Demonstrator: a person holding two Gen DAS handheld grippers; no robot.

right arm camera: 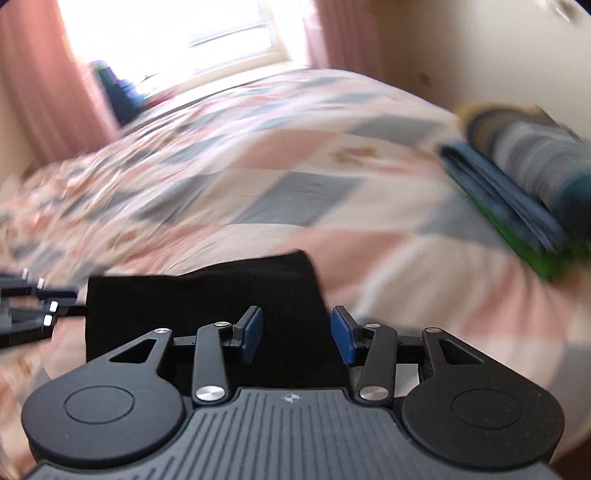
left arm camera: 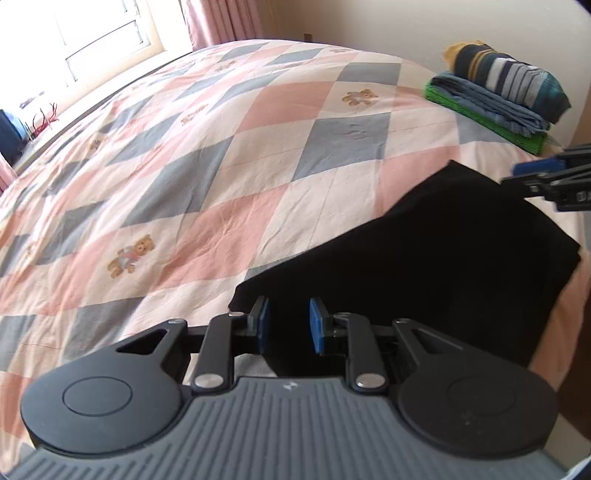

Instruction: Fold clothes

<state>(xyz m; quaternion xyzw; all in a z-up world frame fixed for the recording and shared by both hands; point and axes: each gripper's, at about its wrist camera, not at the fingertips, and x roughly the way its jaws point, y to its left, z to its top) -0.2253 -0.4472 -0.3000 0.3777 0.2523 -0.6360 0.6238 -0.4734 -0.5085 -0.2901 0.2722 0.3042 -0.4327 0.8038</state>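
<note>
Daylight from a window [left arm camera: 99, 37] with pink curtains [left arm camera: 218, 18] falls across a bed [left arm camera: 184, 147] covered by a quilt of pink, blue and cream diamonds with small teddy bears.

Near the bed's near right corner lies a black garment [left arm camera: 461, 266], folded flat into a rough rectangle.

Farther back along the right edge sits a stack of folded clothes [left arm camera: 498, 96]: green at the bottom, blue in the middle, a striped piece on top. It is well apart from the black garment.

Over the garment's near left end is the left gripper [left arm camera: 288, 325]. Its blue pads stand a little apart, and black cloth shows in the gap behind them; whether the pads touch the cloth I cannot tell.

In its own blurred view the right gripper [right arm camera: 297, 338] is over the garment's right edge, fingers clearly apart with nothing clamped. The left pad is over the black cloth and the right pad over the quilt just beside it. Each gripper shows at the edge of the other's view, at opposite ends of the garment.
</note>
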